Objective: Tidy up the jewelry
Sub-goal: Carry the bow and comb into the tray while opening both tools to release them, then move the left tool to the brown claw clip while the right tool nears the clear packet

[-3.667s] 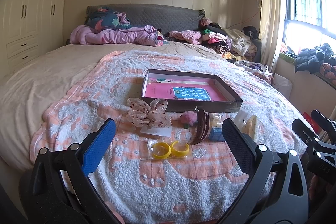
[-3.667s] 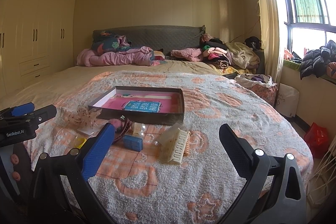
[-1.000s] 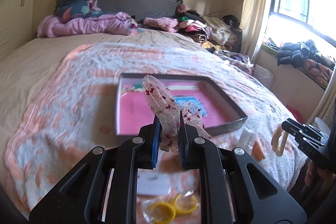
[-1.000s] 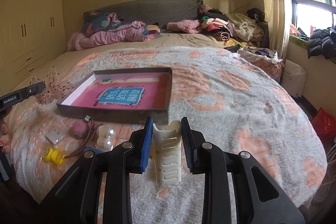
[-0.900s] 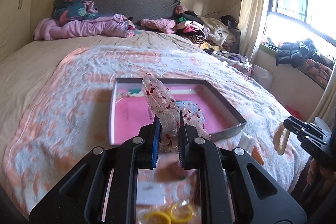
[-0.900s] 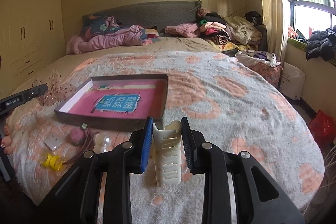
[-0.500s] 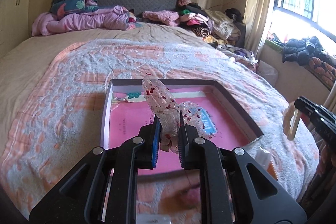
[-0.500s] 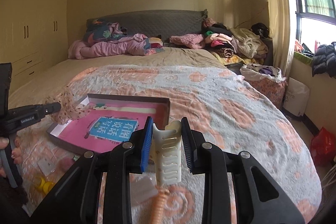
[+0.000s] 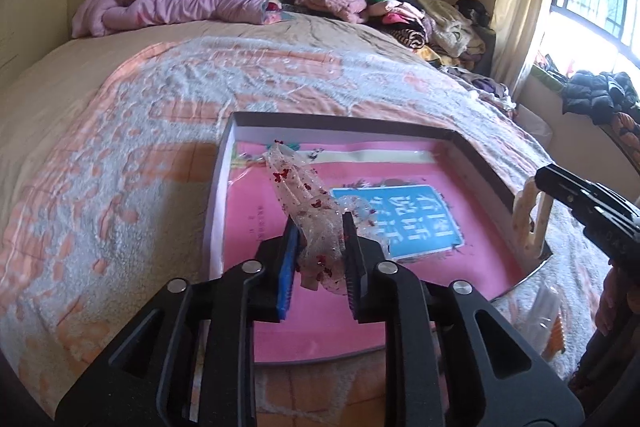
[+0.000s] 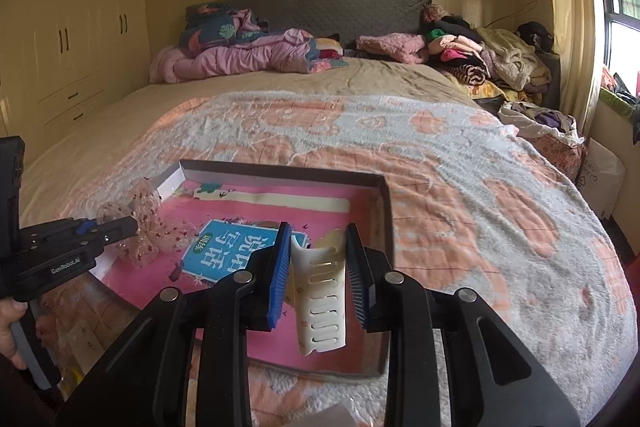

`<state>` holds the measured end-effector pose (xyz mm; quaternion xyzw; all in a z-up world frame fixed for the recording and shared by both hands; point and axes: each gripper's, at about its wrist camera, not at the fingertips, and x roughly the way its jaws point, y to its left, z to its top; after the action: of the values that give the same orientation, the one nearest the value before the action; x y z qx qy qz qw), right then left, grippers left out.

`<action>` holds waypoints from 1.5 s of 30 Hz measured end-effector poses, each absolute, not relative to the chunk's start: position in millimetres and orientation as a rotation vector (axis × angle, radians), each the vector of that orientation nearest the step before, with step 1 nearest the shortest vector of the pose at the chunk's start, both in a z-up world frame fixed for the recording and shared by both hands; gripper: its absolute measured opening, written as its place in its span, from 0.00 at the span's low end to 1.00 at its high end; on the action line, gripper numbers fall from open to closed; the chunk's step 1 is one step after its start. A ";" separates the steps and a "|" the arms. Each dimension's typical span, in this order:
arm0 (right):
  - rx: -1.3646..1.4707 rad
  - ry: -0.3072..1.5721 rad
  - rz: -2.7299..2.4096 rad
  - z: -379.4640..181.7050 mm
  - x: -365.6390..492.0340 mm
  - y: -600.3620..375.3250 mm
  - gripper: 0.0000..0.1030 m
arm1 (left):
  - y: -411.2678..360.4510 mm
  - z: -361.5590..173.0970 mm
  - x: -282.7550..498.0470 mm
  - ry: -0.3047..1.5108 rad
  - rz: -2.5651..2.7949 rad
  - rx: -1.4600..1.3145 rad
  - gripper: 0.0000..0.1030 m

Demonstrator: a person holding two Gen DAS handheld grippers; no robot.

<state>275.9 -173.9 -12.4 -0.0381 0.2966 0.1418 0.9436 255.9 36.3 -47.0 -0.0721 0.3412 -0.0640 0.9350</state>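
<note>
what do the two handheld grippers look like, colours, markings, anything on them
Both are matte black plastic. The left gripper has a blue ribbed pad on one finger and a dark ribbed one on the other, with round silver bolts along its angular, cut-out arms. The right gripper has blue ribbed pads and the same silver bolts. From the right wrist view, the left gripper's side carries small white lettering, and a bare hand grips its handle.

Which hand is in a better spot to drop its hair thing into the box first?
Probably the right gripper. Its white hair clip hangs over the pink floor, inside the box. The left gripper holds its bow over the box too, but nearer the edge.
</note>
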 end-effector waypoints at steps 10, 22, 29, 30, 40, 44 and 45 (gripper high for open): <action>-0.086 0.680 0.310 -34.2 296.6 -148.5 0.26 | 53.7 -50.9 250.9 0.712 -0.099 -0.166 0.29; -0.093 0.616 0.273 -23.1 272.2 -159.9 0.55 | 52.2 -24.8 222.3 0.649 -0.125 -0.189 0.46; -0.097 0.491 0.236 0.9 225.9 -178.4 0.76 | 43.8 -0.1 198.5 0.569 -0.125 -0.181 0.62; -0.100 0.469 0.231 5.1 218.1 -181.0 0.79 | 42.3 4.3 194.0 0.555 -0.125 -0.182 0.66; -0.086 0.318 0.214 38.4 157.2 -203.0 0.93 | 27.3 30.3 155.3 0.473 -0.140 -0.183 0.89; -0.073 0.291 0.209 46.3 142.2 -210.8 0.93 | 22.2 34.7 140.9 0.453 -0.151 -0.176 0.89; -0.071 0.282 0.207 48.4 138.0 -213.4 0.93 | 20.9 36.0 137.5 0.448 -0.155 -0.174 0.89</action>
<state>138.0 -213.4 48.4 -0.0351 0.1402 0.1028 0.9841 137.5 20.9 36.0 -0.0859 0.2214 -0.0766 0.9684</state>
